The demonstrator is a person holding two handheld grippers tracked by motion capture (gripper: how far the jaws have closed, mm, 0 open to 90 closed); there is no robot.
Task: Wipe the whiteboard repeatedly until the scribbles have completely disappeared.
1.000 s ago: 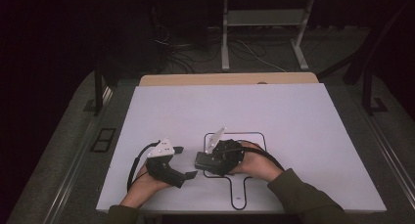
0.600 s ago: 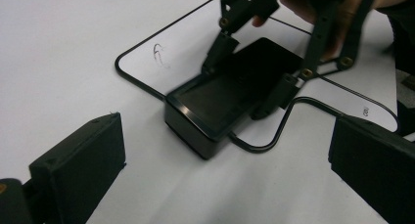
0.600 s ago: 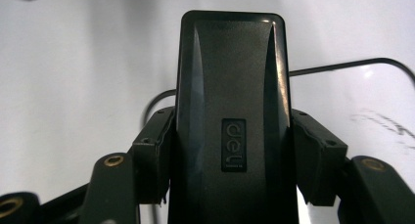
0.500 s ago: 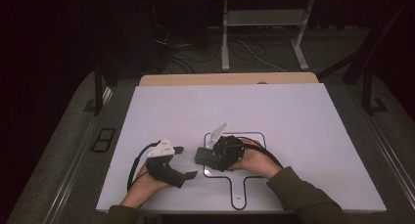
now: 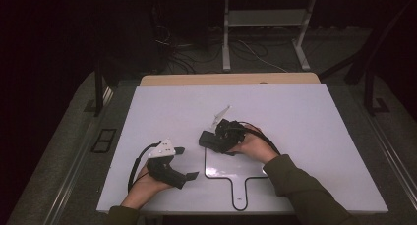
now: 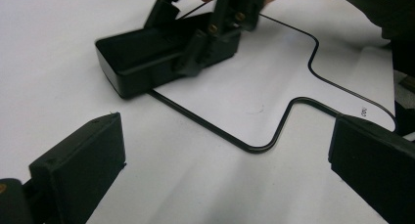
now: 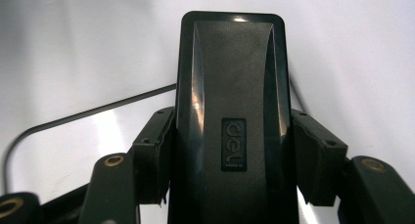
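right tongs (image 5: 209, 140) with the clamped black "deli" box (image 5: 208, 139) moved toward 12 o'clock across the table (image 5: 305, 136), right hand (image 5: 253, 145) moved with them, grey plate tilted higher

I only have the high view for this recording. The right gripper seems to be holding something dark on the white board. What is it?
Observer: A glossy black oblong plastic case, clamped by its long sides in the right gripper.
Reviewer: Any marking on it?
Observer: An embossed "deli" logo on its top face.
Reviewer: Is it lifted off the board?
Observer: In the left gripper view its far end appears to rest on the white board, over the black outline.
Reviewer: And the left gripper?
Observer: The left gripper is open, nothing between its jaws.
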